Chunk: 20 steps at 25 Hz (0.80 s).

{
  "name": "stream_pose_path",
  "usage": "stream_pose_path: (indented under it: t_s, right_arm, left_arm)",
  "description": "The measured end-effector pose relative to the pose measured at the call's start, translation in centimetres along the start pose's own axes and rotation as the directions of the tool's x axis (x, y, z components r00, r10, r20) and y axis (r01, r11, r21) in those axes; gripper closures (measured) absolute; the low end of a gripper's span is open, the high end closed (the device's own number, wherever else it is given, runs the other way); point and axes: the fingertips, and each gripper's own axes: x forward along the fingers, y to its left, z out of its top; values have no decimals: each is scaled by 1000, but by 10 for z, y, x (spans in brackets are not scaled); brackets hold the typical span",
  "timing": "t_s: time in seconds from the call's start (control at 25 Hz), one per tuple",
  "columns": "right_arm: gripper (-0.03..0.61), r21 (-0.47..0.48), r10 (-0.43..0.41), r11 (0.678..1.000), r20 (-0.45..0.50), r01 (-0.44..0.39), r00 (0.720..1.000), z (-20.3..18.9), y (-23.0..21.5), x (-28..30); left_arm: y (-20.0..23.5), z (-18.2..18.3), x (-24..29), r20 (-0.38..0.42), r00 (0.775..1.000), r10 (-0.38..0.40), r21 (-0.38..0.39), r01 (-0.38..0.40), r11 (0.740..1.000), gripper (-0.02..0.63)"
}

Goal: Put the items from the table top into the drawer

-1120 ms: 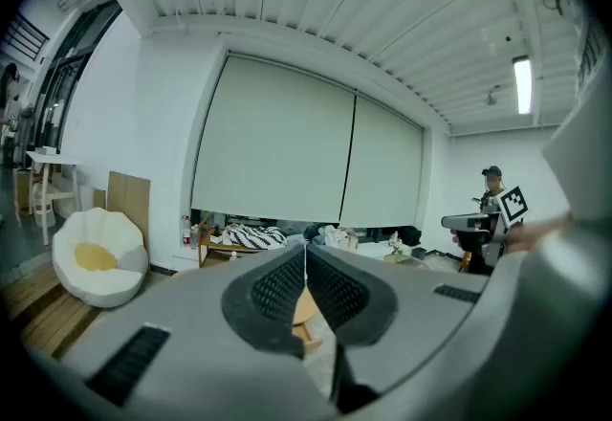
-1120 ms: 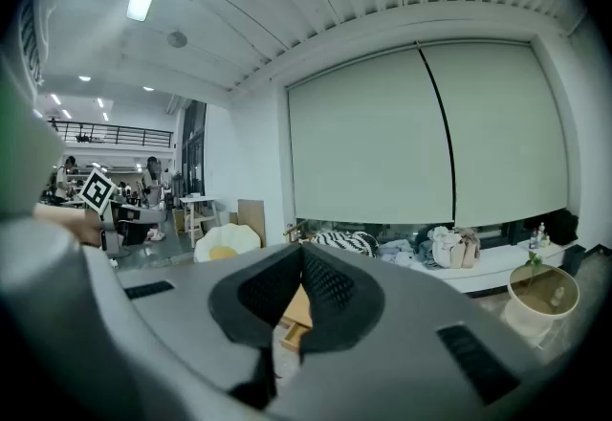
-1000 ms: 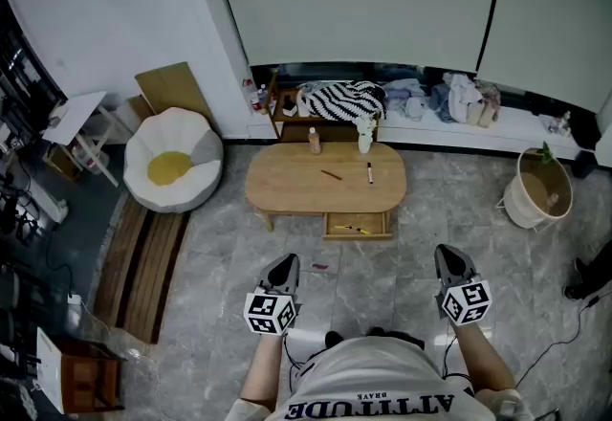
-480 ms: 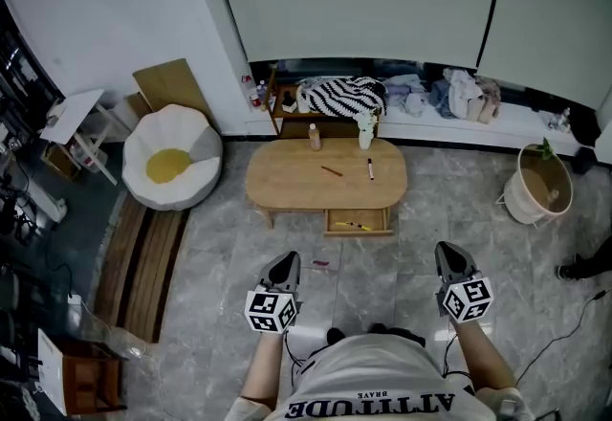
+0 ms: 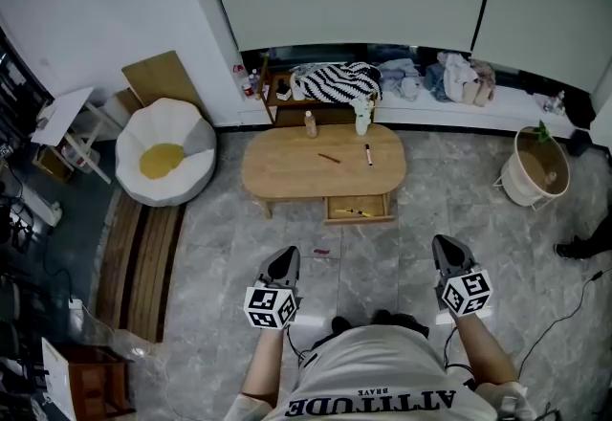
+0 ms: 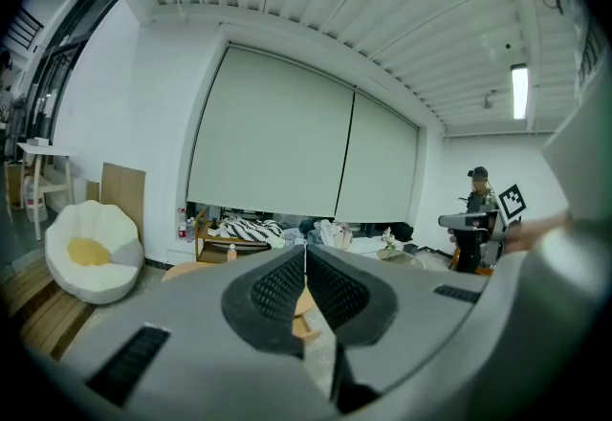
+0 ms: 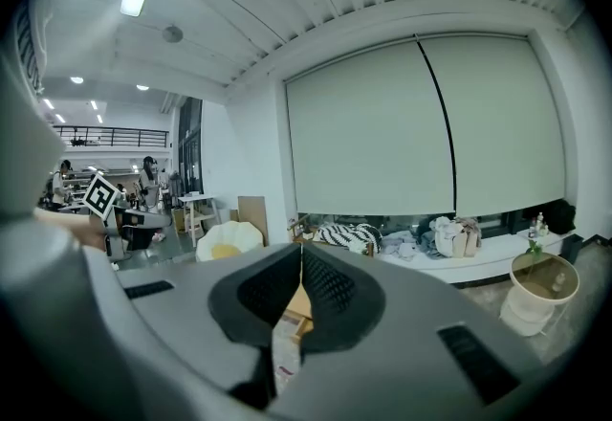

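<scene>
An oval wooden coffee table (image 5: 287,172) stands ahead of me on the tiled floor. On its top lie a brown stick-like item (image 5: 329,158) and a dark pen (image 5: 368,155); a small bottle (image 5: 310,123) and a white vase (image 5: 362,118) stand at its far edge. The table's drawer (image 5: 359,210) is pulled out, with a yellow item inside. My left gripper (image 5: 284,261) and right gripper (image 5: 447,252) hang well short of the table, both shut and empty. In the left gripper view the left gripper (image 6: 305,249) shows jaws closed tip to tip; so does the right gripper (image 7: 302,247) in its own view.
A white beanbag chair (image 5: 164,162) sits left of the table. A small shelf with a striped cloth (image 5: 334,82) stands behind it. A woven basket (image 5: 535,166) is at the right. A small pink thing (image 5: 321,252) lies on the floor. Another person (image 6: 474,204) stands at the side.
The whole view has shifted slightly; the table sits a little higher in the head view. Both grippers stay shut and have sunk slightly.
</scene>
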Motion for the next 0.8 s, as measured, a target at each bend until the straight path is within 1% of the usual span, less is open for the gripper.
stream_pose_path:
  t_s: [0.32, 0.52, 0.8]
  right_arm:
    - [557, -10, -5, 1000, -22, 5, 1000, -11, 30, 1]
    - [557, -11, -5, 1000, -35, 4, 999, -16, 42, 3]
    - [557, -5, 2, 1000, -47, -3, 999, -16, 42, 16]
  left_arm:
    - [17, -9, -12, -16, 999, -37, 3, 37, 999, 592]
    - [26, -17, -17, -31, 999, -45, -5, 45, 999, 592]
    - [34, -16, -8, -44, 998, -41, -8, 40, 999, 592]
